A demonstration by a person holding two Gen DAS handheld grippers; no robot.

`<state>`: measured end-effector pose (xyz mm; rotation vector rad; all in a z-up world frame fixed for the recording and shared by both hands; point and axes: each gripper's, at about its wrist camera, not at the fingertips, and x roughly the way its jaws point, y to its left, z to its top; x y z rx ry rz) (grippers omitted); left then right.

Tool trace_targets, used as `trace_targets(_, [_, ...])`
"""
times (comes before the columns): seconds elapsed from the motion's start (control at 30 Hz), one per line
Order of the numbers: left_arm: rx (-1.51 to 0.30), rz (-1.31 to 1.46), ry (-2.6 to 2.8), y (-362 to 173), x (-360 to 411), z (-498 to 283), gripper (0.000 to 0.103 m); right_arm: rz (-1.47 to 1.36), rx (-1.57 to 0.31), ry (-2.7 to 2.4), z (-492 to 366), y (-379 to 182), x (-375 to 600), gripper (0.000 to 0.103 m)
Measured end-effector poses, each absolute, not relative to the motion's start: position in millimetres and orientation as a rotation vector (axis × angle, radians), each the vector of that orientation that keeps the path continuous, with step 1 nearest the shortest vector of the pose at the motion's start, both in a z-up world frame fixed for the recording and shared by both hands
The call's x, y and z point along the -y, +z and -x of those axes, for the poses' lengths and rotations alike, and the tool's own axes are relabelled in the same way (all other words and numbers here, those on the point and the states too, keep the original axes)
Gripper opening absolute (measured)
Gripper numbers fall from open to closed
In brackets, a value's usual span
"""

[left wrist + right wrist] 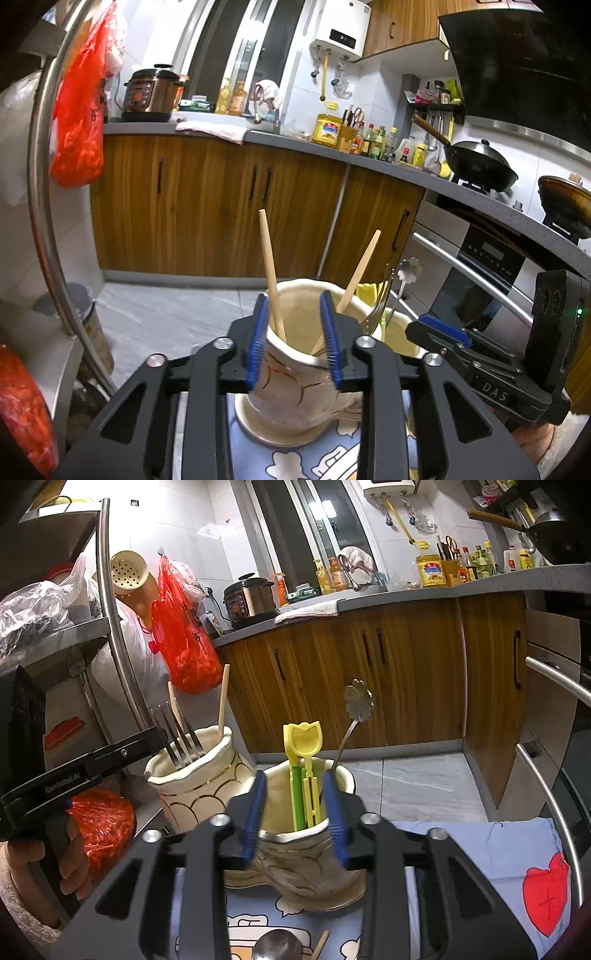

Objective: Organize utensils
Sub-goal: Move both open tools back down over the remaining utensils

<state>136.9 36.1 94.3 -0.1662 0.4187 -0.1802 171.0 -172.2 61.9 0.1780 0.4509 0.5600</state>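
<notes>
My left gripper stands open, its blue pads either side of a cream ceramic holder on the blue cartoon cloth. Two wooden chopsticks lean inside it, and neither pad presses on them. My right gripper is open too, framing a second cream holder with yellow and green utensils and a flower-handled spoon. A fork stands tines-up in the first holder, close to the left gripper's tip. A metal spoon and a loose chopstick lie on the cloth.
A curved steel rack post and red plastic bags crowd the left. Wooden cabinets run behind, across a strip of tiled floor. Oven handle bars stick out on the right. A bin stands on the floor.
</notes>
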Motion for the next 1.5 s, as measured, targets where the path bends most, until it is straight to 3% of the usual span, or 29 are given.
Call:
trace_targets(0.13, [-0.417, 0.168, -0.169, 99, -38, -130, 0.045, -0.186, -0.456, 0.554, -167, 66, 176, 0.046])
trace_targets(0.4, [-0.419, 0.120, -0.119, 106, -32, -103, 0.078, -0.195, -0.450, 0.540, -147, 79, 191, 0.072])
trace_targets(0.57, [-0.428, 0.098, -0.087, 107, -30, -84, 0.090, -0.192, -0.467, 0.522, -131, 83, 203, 0.090])
trace_targets(0.67, [-0.437, 0.102, -0.078, 106, -29, -74, 0.092, -0.183, -0.461, 0.504, -121, 86, 209, 0.097])
trace_targets(1.5, [-0.517, 0.015, -0.133, 88, 11, -29, 0.094, -0.176, -0.571, 0.354, -72, 64, 254, 0.097])
